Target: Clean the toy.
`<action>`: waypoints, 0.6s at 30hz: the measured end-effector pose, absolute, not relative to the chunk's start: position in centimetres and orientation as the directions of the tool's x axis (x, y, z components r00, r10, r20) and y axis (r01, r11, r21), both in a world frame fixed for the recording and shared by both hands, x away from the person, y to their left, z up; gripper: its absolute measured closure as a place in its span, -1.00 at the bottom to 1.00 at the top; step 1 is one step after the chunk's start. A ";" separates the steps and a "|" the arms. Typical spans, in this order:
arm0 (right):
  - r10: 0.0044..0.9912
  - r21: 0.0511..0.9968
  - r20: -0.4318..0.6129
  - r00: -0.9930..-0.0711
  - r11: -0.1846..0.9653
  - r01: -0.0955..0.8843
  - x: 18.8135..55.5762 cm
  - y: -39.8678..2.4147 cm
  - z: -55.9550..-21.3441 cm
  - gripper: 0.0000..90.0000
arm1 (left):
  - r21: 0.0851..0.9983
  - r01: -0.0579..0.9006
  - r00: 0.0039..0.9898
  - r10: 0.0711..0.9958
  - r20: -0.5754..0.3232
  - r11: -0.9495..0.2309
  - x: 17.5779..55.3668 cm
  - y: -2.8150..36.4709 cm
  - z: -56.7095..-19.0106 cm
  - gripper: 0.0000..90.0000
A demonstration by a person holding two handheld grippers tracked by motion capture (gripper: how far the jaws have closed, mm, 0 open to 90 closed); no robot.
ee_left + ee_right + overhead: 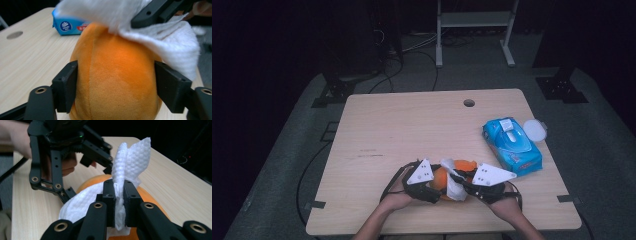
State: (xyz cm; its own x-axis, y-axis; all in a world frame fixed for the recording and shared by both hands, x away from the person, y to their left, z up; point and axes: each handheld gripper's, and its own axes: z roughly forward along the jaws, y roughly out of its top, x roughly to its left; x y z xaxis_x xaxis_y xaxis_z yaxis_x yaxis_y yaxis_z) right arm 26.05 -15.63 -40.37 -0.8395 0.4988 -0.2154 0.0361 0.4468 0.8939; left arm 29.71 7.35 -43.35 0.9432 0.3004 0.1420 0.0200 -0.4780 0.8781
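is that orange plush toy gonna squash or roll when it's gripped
The orange plush toy looks soft, so it will probably squash between the left claw. Its rounded shape could roll if released. The fuzzy fabric probably resists slipping.

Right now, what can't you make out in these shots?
- Orange plush toy, high view: both grippers and the white wipe cover most of it.
- Toy's base, left gripper view: cut off by bottom edge.
- Wipes pack label, left gripper view: too small and blurred to read.

My jaws are pressing both flanks of the orange plush toy [117, 82] at frame centre, while a white wipe [172, 47] is draping its upper right; a blue wipes pack [68, 25] is lying upper left.
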 end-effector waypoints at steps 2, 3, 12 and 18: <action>0.495 0.890 -0.222 -0.840 0.456 0.033 26.1 -15.9 -40.4 0.81 | 0.879 0.011 0.945 0.292 0.147 -0.477 29.8 7.7 -43.5 -0.32; 0.502 0.889 -0.222 -0.836 0.456 0.038 26.3 -16.3 -40.4 0.81 | 0.881 0.012 0.946 0.291 0.144 -0.474 30.0 8.1 -43.7 -0.31; 0.540 0.900 -0.189 -0.820 0.430 0.076 26.6 -17.2 -40.5 0.81 | 0.895 0.092 0.940 0.335 0.067 -0.436 30.2 7.4 -43.2 -0.45; 0.509 0.893 -0.206 -0.835 0.447 0.052 26.6 -16.7 -40.3 0.81 | 0.879 0.030 0.944 0.302 0.132 -0.477 30.2 7.9 -43.2 -0.34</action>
